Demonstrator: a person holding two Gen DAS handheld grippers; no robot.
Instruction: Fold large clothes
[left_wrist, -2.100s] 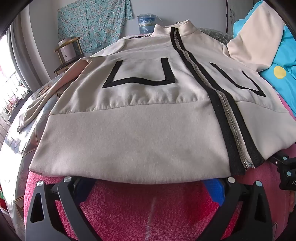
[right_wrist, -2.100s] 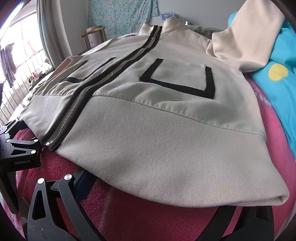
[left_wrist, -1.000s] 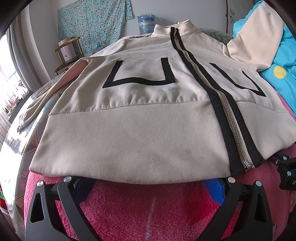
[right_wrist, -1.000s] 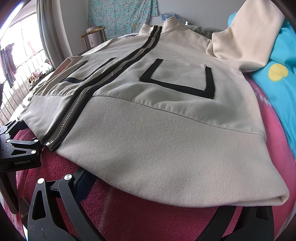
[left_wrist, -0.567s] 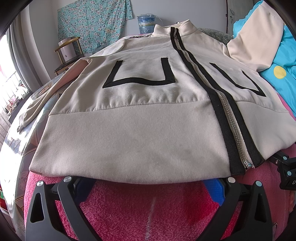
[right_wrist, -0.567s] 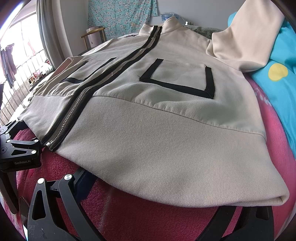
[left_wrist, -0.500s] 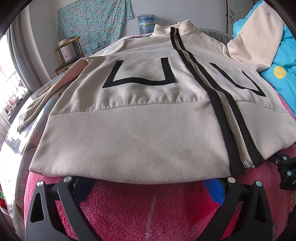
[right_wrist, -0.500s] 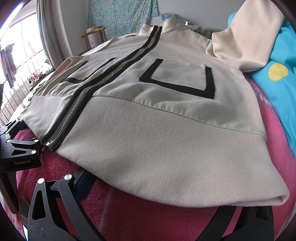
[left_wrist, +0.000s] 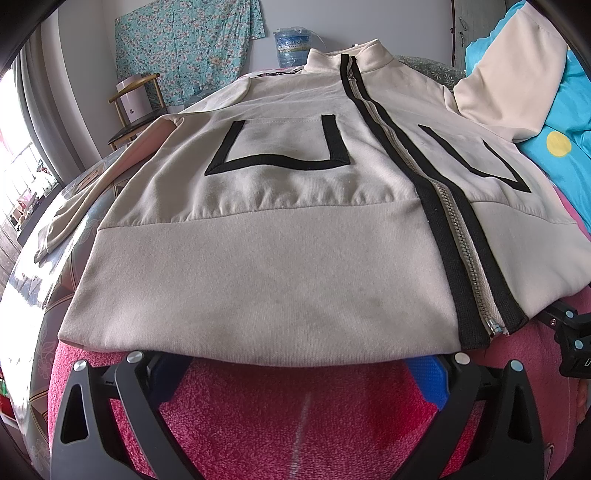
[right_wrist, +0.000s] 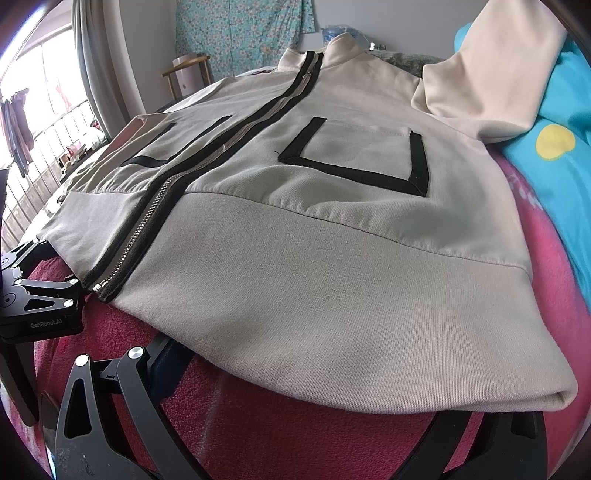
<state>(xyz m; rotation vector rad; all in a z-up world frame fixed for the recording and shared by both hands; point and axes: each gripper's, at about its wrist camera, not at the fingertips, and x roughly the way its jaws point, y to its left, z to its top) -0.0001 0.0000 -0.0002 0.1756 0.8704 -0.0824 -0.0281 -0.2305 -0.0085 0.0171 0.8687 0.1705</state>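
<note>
jacket (left_wrist: 258, 266): soft, floppy knit, bit heavy; zipper (left_wrist: 469, 258) adds stiffness
grab spot: hem (right_wrist: 332, 369) corners, 2 hands
left gripper (left_wrist: 303, 373): spread wide, empty
right gripper (right_wrist: 314, 413): spread, empty too

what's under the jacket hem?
The pink blanket lies under the jacket. The left gripper and right gripper reach beneath the hem; their fingertips are covered.

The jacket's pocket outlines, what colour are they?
Black pocket outlines on the cream jacket, clearest in the left wrist view.
</note>
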